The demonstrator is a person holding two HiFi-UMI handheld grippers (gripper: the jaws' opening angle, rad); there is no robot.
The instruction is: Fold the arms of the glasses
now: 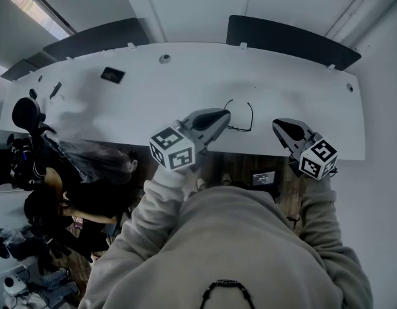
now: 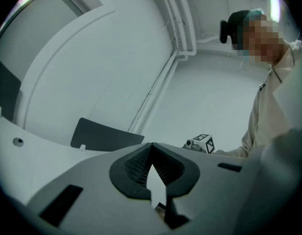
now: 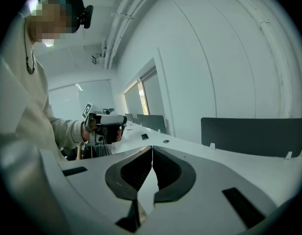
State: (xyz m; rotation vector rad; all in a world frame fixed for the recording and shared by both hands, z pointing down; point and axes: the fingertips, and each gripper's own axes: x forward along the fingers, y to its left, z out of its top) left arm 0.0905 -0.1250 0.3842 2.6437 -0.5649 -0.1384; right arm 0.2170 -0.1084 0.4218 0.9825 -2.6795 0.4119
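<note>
A pair of thin black glasses (image 1: 251, 116) lies on the white table (image 1: 185, 82) near its front edge, both arms spread open and pointing away from me. My left gripper (image 1: 224, 115) hovers level with its tips just left of the glasses, jaws shut and empty. My right gripper (image 1: 276, 125) hangs a little to the right of them, tilted slightly down, also shut with nothing held. In the left gripper view the pads (image 2: 141, 168) meet, and the right gripper (image 2: 202, 143) shows beyond. In the right gripper view the left gripper (image 3: 104, 124) is seen across the table. Neither gripper view shows the glasses.
Dark divider panels (image 1: 292, 40) (image 1: 98, 38) stand along the table's far edge. A small dark object (image 1: 113, 74) and a round grommet (image 1: 164, 58) lie on the far left part. A person (image 1: 89, 172) with gear sits at the left, beside the table's front edge.
</note>
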